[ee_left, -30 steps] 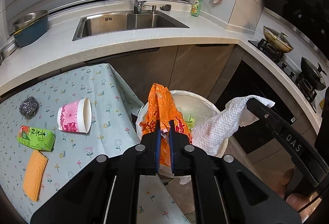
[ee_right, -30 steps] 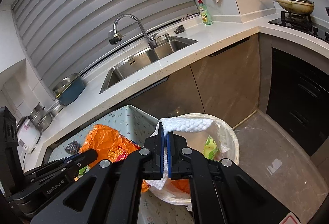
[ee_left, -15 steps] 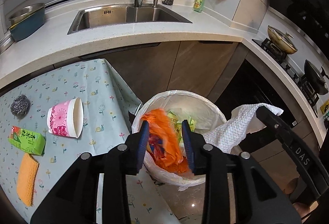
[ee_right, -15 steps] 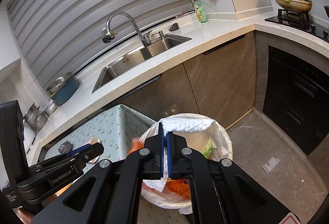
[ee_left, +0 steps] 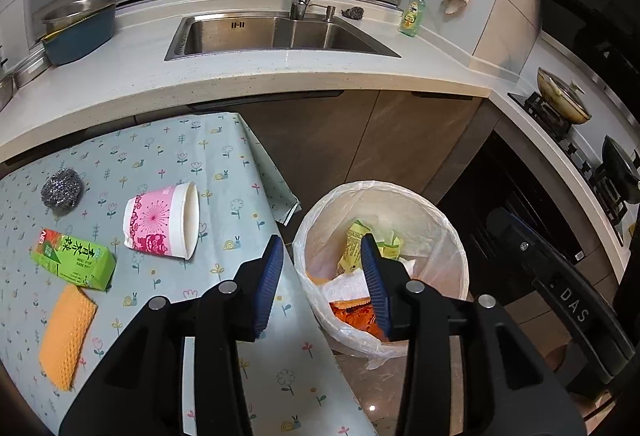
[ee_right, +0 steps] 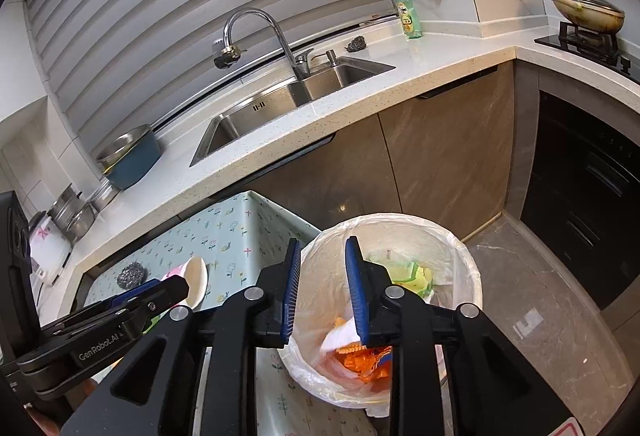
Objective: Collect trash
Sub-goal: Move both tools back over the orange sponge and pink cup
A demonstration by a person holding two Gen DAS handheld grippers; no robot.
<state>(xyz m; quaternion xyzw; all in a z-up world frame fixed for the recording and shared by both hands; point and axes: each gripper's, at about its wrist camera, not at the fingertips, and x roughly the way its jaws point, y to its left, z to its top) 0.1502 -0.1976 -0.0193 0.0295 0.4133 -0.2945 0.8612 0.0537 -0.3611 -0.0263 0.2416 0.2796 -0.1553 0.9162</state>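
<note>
Both loads have dropped since a second ago: the orange wrapper [ee_left: 352, 312] that sat pinched in my left gripper [ee_left: 320, 268] and the white paper towel [ee_left: 346, 286] that my right gripper [ee_right: 322, 288] held now lie in the lined trash bin [ee_left: 444, 232], below and just ahead of both sets of fingers. My left jaws are opening with nothing between them, and my right jaws are opening too, also empty; the towel rests on the orange wrapper under the right finger.

To finish this release cleanly, I judge I should let both jaws spread fully before pulling back, so no corner of towel or film clings to a ribbed pad and gets dragged out over the rim. I keep the fingertips above the liner and do not dip in, since the thin bag could snag.

Left of my left gripper, on the flowered tablecloth [ee_left: 224, 164], wait the pink paper cup [ee_left: 160, 222], the green carton [ee_left: 74, 254], the orange sponge [ee_left: 66, 336] and a steel scourer [ee_left: 62, 186]. The tipped cup lies nearest, so I would take it next, gripping across its rim.
</note>
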